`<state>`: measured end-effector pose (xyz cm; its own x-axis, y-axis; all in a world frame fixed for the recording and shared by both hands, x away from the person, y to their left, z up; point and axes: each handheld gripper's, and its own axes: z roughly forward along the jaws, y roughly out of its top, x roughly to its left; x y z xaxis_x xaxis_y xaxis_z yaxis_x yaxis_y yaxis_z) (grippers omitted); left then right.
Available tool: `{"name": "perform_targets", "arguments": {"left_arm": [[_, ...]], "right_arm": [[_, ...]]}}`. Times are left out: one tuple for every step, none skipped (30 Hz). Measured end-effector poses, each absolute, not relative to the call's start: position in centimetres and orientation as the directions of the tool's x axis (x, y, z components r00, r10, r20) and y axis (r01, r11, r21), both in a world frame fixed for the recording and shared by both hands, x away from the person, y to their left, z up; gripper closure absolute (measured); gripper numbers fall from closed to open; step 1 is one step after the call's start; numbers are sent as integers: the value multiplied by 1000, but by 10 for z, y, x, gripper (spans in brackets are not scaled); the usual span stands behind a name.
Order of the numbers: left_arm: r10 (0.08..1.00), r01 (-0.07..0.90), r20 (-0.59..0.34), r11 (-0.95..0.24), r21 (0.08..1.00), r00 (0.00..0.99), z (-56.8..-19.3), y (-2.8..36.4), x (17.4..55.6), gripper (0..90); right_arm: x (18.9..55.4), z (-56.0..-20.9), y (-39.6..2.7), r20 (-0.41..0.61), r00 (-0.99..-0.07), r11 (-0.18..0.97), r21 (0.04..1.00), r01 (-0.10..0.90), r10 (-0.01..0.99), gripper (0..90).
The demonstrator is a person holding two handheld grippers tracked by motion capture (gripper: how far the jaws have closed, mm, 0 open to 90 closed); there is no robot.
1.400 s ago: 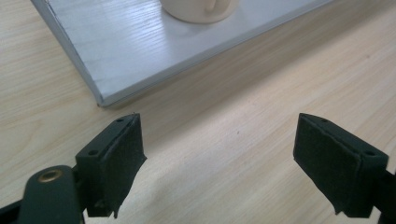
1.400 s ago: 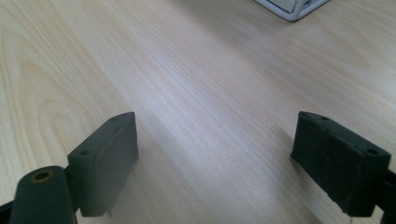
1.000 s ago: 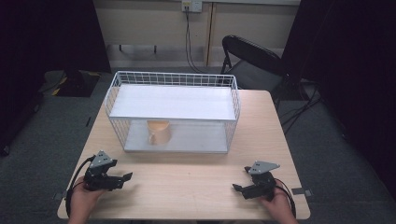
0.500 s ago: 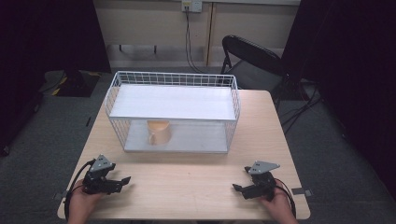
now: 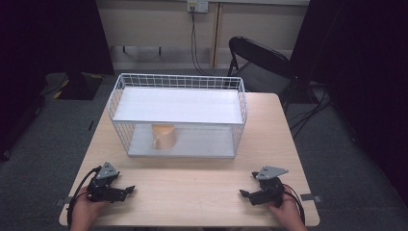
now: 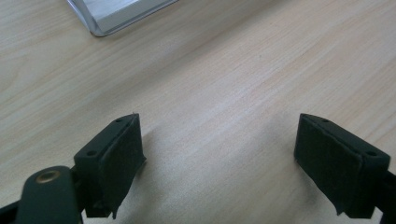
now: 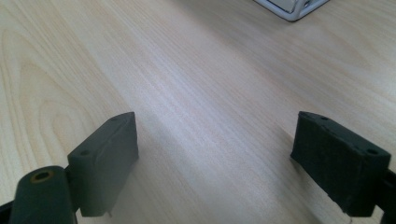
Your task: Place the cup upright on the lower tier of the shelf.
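High view: a light wooden table (image 5: 192,192) carries a white wire-mesh basket rack with a flat white shelf (image 5: 178,113) at its far middle.
Cup: a tan ceramic mug (image 5: 163,136) stands upright under the shelf, left of the rack's centre, handle toward the near left.
Left gripper (image 5: 126,191): near left corner, well apart from the mug, jaws spread wide with only bare wood between them.
Right gripper (image 5: 244,193): near right corner, jaws likewise wide apart, gripping nothing.
Far background: a black folding chair (image 5: 257,60).
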<state>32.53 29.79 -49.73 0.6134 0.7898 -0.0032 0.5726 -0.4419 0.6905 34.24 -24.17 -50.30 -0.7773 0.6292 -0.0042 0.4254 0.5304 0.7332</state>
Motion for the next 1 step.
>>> {"name": "perform_targets", "arguments": {"left_arm": [[790, 573, -2, -443, 690, 614, -497, 298, 325, 153]], "right_arm": [[342, -503, -242, -4, -777, 530, 733, 425, 629, 136]]}}
